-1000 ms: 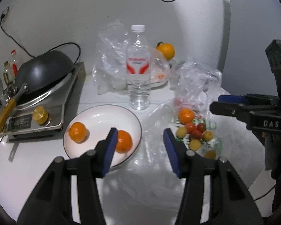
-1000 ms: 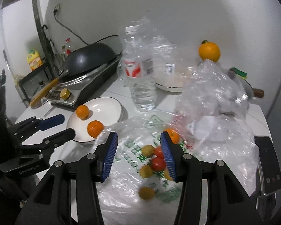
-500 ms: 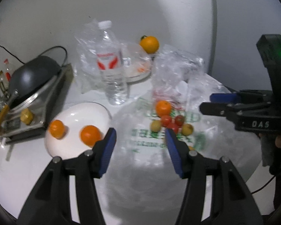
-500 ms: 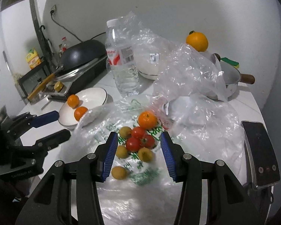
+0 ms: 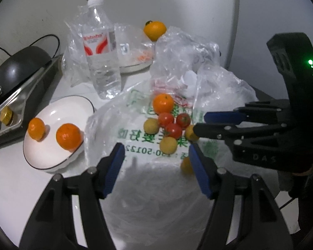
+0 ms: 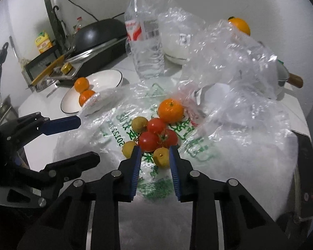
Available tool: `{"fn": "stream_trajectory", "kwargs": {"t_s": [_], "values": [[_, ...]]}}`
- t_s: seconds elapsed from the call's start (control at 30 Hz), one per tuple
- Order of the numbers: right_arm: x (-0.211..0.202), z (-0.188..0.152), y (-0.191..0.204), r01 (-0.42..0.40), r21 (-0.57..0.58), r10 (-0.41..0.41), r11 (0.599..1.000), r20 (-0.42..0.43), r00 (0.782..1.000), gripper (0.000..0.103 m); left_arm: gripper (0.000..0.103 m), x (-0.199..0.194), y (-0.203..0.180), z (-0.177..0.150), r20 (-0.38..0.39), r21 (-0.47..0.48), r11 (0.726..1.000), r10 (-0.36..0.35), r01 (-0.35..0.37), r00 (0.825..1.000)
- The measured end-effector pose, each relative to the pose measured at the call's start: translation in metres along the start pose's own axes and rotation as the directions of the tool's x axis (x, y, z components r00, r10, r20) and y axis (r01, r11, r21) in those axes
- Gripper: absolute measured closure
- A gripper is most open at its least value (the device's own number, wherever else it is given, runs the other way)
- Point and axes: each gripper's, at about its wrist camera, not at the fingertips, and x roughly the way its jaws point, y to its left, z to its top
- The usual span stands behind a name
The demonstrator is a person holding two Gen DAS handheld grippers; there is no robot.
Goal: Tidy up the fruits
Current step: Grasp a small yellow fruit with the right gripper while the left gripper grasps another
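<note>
A white plate (image 5: 52,160) at the left holds two mandarins (image 5: 36,128) (image 5: 68,134). On a flat printed plastic bag (image 5: 135,187) lie a third mandarin (image 5: 163,103), three red tomatoes (image 5: 173,129) and several small yellow fruits (image 5: 168,144). My right gripper (image 6: 155,150) is low over this pile. Its jaws have closed narrow around one small yellow fruit (image 6: 161,157). My left gripper (image 5: 155,148) hovers just in front of the pile. Its jaws are opening, with nothing between them. The two grippers are close, the right one (image 5: 200,123) reaching in from the right.
A water bottle (image 5: 102,48) stands behind the plate. A black wok (image 5: 18,66) sits on a cooker at the left. Crumpled clear bags (image 5: 187,52) and an orange (image 5: 155,30) are at the back. A dark flat device (image 6: 308,166) lies at the right edge.
Both grippers have moved down and in toward the fruit pile on the bag. The right jaws have narrowed around a yellow fruit. The left jaws have widened.
</note>
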Motion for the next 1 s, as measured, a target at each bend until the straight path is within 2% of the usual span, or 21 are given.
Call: {"fn": "stream_trajectory", "kwargs": {"t_s": [0.13, 0.37, 0.6, 0.63, 0.83, 1.0], "values": [[0.007, 0.0, -0.003, -0.005, 0.002, 0.005, 1.0, -0.018, 1.0, 0.074, 0.038, 0.007, -0.002, -0.003, -0.023, -0.004, 1.0, -0.007, 0.007, 1.0], [0.016, -0.001, -0.011, -0.008, 0.018, 0.009, 1.0, -0.035, 0.999, 0.074, 0.038, 0.009, -0.011, -0.004, -0.051, 0.044, 0.999, -0.001, 0.004, 0.999], [0.025, -0.004, -0.007, -0.021, 0.005, 0.021, 1.0, -0.062, 0.998, 0.074, 0.039, 0.013, -0.022, -0.007, -0.083, 0.074, 0.997, -0.025, 0.032, 0.996], [0.025, -0.005, -0.007, -0.021, 0.0, 0.021, 1.0, -0.063, 0.998, 0.077, 0.041, 0.013, -0.023, -0.006, -0.083, 0.076, 0.996, -0.029, 0.036, 0.996], [0.012, -0.006, -0.013, -0.028, 0.009, 0.028, 1.0, -0.032, 0.999, 0.077, 0.058, 0.022, -0.034, -0.006, -0.113, 0.098, 0.993, -0.047, 0.059, 0.992], [-0.003, -0.007, -0.021, -0.024, 0.029, 0.024, 0.999, 0.001, 1.0, 0.077, 0.061, 0.03, -0.039, -0.006, -0.14, 0.097, 0.992, -0.068, 0.082, 0.988]]}}
